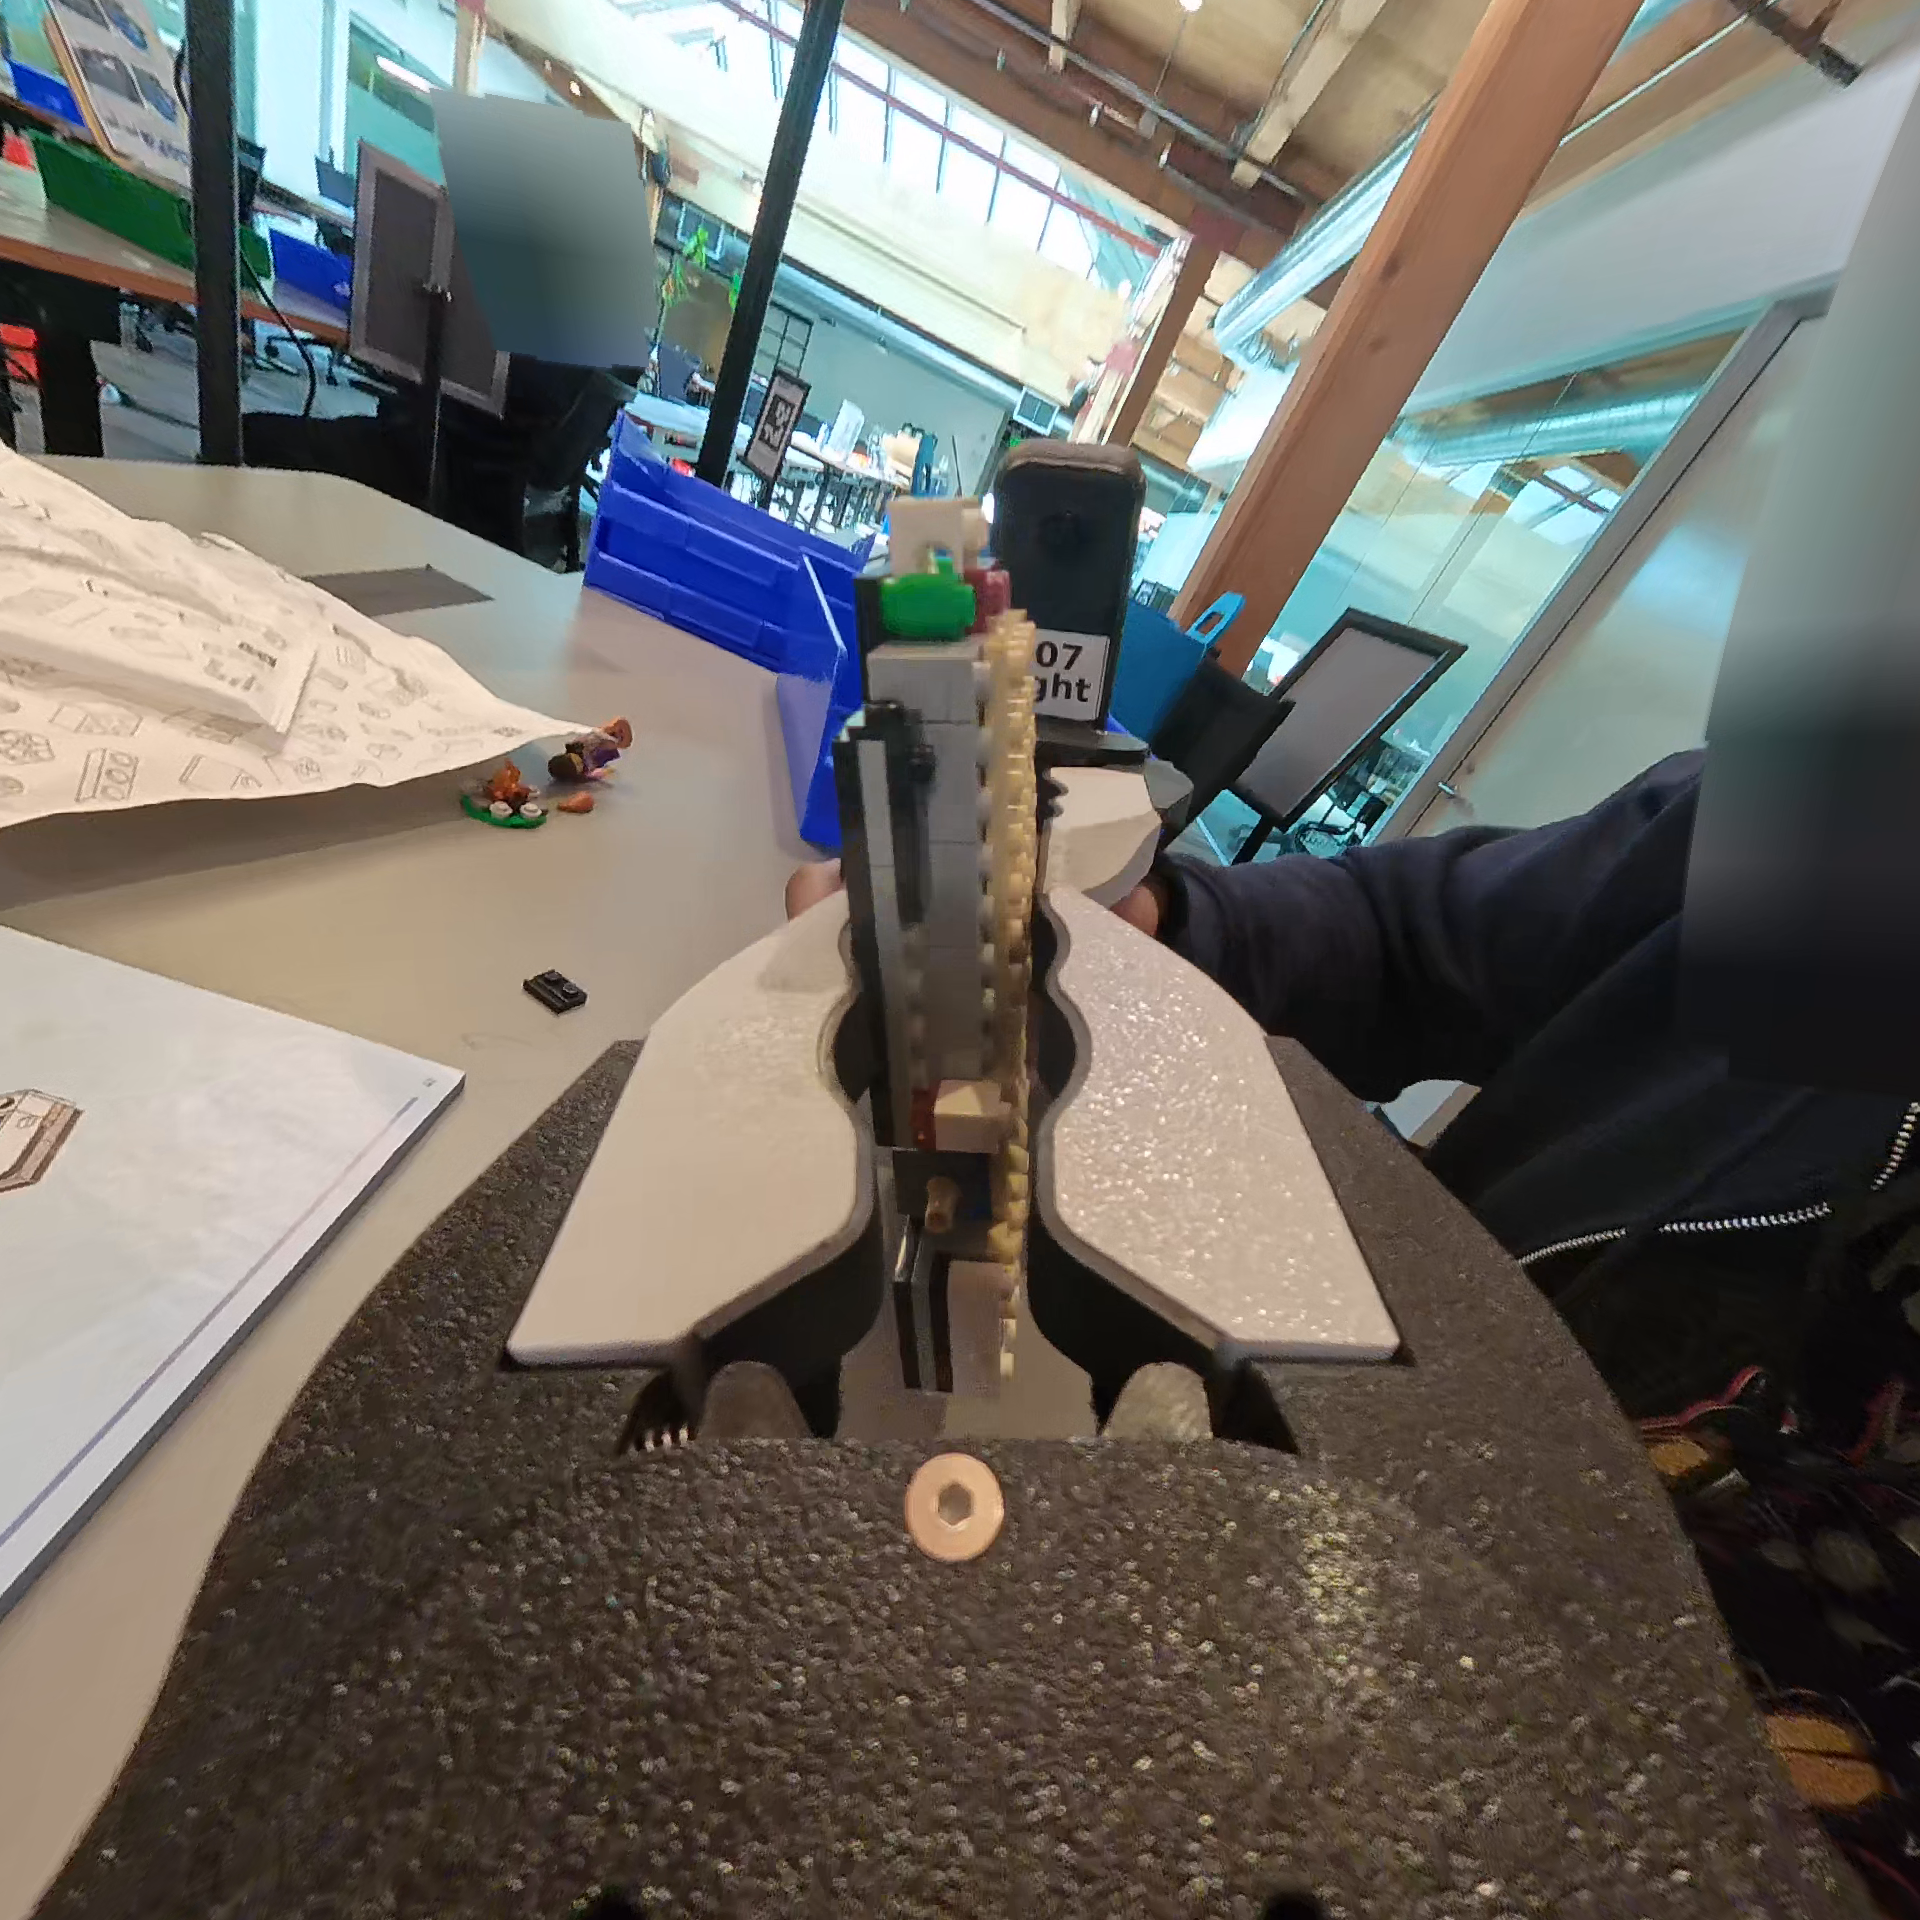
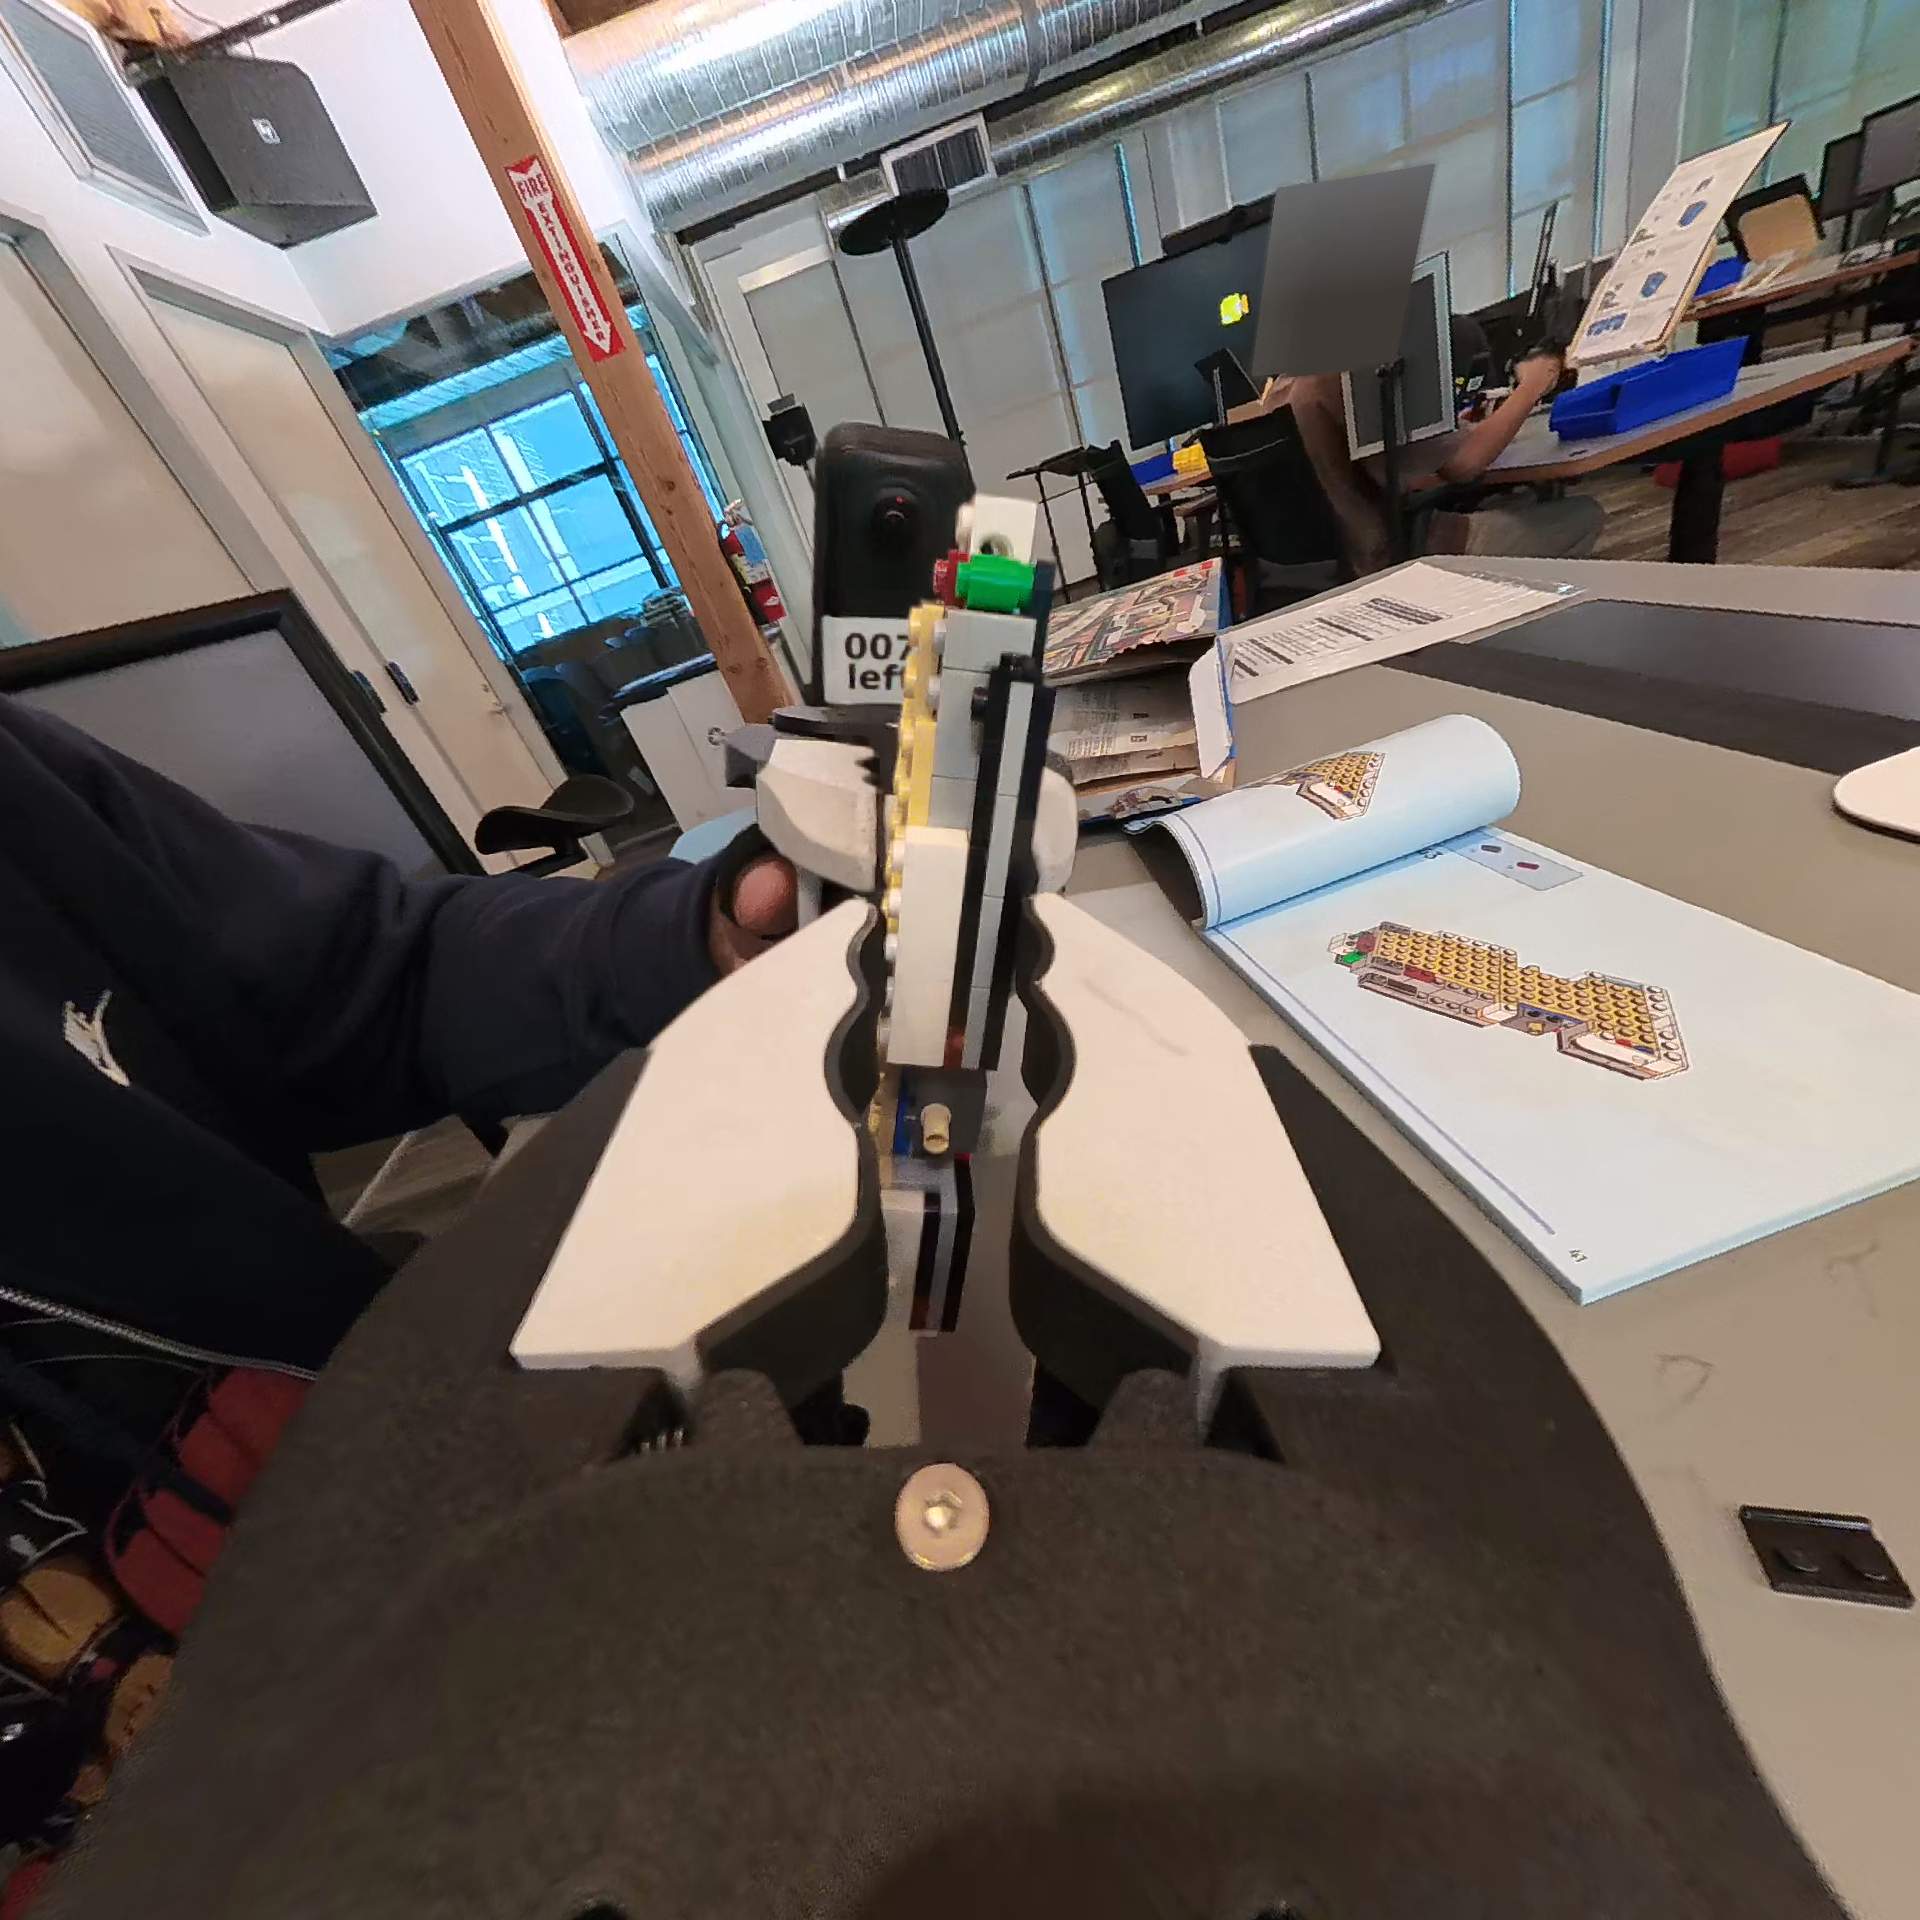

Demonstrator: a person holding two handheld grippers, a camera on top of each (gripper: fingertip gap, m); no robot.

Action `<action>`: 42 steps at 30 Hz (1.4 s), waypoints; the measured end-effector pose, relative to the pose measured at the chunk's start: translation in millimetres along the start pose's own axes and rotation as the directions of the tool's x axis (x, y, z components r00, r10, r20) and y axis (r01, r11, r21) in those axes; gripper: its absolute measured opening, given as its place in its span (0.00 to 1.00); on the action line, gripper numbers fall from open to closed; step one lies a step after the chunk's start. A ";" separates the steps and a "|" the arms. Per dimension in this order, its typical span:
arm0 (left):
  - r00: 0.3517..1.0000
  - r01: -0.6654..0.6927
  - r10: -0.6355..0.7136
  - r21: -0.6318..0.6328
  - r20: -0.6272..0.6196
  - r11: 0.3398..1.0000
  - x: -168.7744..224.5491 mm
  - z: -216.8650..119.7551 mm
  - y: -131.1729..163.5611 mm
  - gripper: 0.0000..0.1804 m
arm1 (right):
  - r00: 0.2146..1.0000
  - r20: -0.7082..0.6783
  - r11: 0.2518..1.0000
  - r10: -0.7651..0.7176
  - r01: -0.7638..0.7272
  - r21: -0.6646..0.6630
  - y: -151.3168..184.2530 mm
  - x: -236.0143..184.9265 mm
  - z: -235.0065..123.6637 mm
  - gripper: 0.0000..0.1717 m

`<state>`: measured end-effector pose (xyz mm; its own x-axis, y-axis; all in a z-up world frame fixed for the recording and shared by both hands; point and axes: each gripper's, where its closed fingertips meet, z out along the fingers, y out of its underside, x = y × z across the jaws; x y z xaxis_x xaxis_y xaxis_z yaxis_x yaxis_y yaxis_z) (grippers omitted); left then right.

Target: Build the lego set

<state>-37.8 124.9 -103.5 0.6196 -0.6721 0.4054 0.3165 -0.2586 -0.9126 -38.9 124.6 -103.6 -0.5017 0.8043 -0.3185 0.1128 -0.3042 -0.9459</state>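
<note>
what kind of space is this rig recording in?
Looks like an open-plan office or workshop used for brick assembly. Signs: grey worktable with an open instruction booklet, blue parts bins, more desks and a large monitor behind, exposed ducting overhead.

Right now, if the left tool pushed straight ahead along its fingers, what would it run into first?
The right tool, most likely. The left tool grips a brick model edge-on, and the right tool faces it from the far end of that same model. Depth is hard to judge, but nothing else shows between them.
</note>
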 end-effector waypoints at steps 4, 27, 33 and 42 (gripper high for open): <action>1.000 0.014 -0.014 -0.048 0.007 0.999 -2.3 -0.9 4.8 0.15 | 1.000 0.002 1.000 0.029 -0.029 -0.005 2.3 2.0 0.5 0.14; 1.000 0.005 -0.005 -0.023 0.000 1.000 -1.7 -3.3 2.3 0.13 | 1.000 0.004 0.999 0.025 -0.025 -0.048 8.4 2.1 3.1 0.18; 1.000 -0.007 0.007 -0.024 0.006 1.000 -1.0 -1.8 3.3 0.13 | 0.999 -0.023 0.997 -0.026 0.024 -0.078 13.6 2.8 4.9 0.16; 1.000 -0.016 0.016 -0.025 0.005 1.000 -0.5 -0.9 4.6 0.13 | 1.000 -0.008 0.996 -0.025 0.025 -0.087 14.2 2.6 3.5 0.15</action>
<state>-37.3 123.5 -107.9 0.6286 -0.6724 0.3909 0.2883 -0.2653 -0.9200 -41.6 120.5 -117.6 -0.4975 0.8158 -0.2949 0.1749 -0.2387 -0.9552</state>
